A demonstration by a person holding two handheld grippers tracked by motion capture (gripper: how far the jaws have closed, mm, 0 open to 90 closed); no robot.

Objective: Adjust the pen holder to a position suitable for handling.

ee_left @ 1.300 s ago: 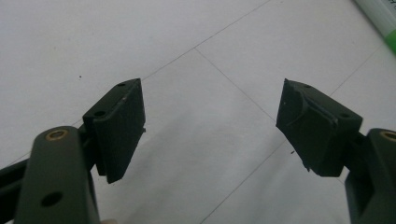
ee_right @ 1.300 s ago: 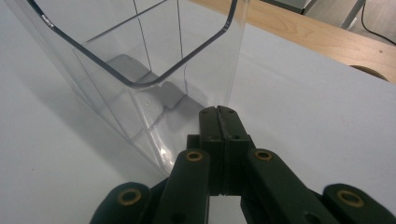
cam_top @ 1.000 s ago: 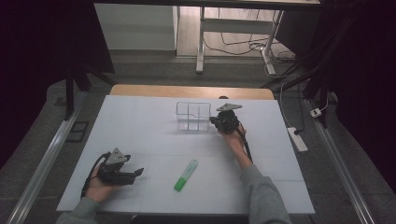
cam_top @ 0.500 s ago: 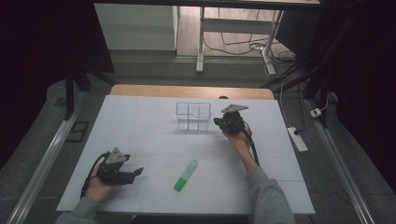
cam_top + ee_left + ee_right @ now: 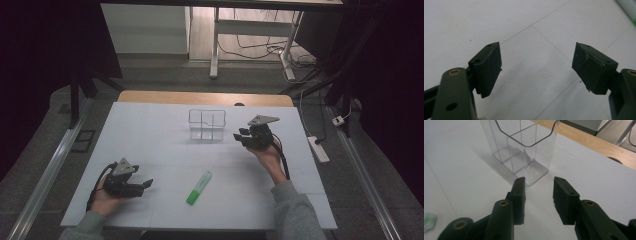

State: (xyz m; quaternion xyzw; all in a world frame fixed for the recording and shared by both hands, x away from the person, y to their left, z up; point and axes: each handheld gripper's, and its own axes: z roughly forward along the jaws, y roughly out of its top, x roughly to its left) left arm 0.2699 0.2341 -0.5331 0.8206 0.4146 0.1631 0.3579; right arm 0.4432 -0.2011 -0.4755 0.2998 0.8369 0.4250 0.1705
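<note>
Person at the near edge of the desk, 1 gripper in each hand. Left gripper (image 5: 142, 186): near the desk's near-left corner, resting low on the surface in the left hand (image 5: 107, 192), jaws pointing toward the right edge and standing wide apart with nothing between them; cable looping behind the wrist. Right gripper (image 5: 241, 138): right of centre toward the far edge, raised off the surface in the right hand (image 5: 267, 155), forearm in a grey sleeve reaching in from the near edge, grey 3-cornered plate on top. Its jaws have just been opening; they stand parted, nothing between them.
</note>
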